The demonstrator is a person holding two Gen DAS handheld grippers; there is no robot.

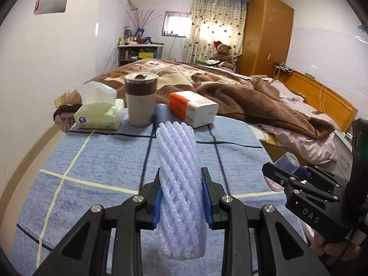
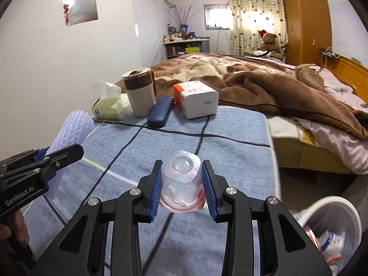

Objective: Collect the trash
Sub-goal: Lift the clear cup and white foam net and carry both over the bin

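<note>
While both tools are up over the table (image 1: 96, 161), the room reads as a bedroom: white wall on the left with a shiny poster (image 2: 80, 8), table covered in blue cloth with dark and pale grid lines.

Left to right along the far edge of the table: yellow tissue pack (image 1: 100, 115) with a tissue sticking up, beige tumbler (image 1: 140, 99) with brown band and lid just beside it, dark blue glasses case (image 2: 160, 111) lying flat against the tumbler's base, orange-and-white tissue pack (image 1: 193, 108) near the right corner.

Left tool (image 1: 181, 197): fingers clamped on a white foam net sleeve (image 1: 178, 184), held upright above the cloth.

Right tool (image 2: 181, 184): fingers closed on a clear plastic cup (image 2: 180, 181), upside down, pinkish at the rim, held above the table's right half.

Past the table: bed with a rumpled brown blanket (image 1: 230, 87) and pink bedding, cluttered shelf (image 1: 138, 53) under a small window, patterned curtain (image 1: 216, 23), teddy bear (image 1: 223, 51) with a red hat, wooden wardrobe (image 1: 266, 34) far right.

Bottom right, on the floor beside the table: white trash bin (image 2: 331, 209) with wrappers inside.
</note>
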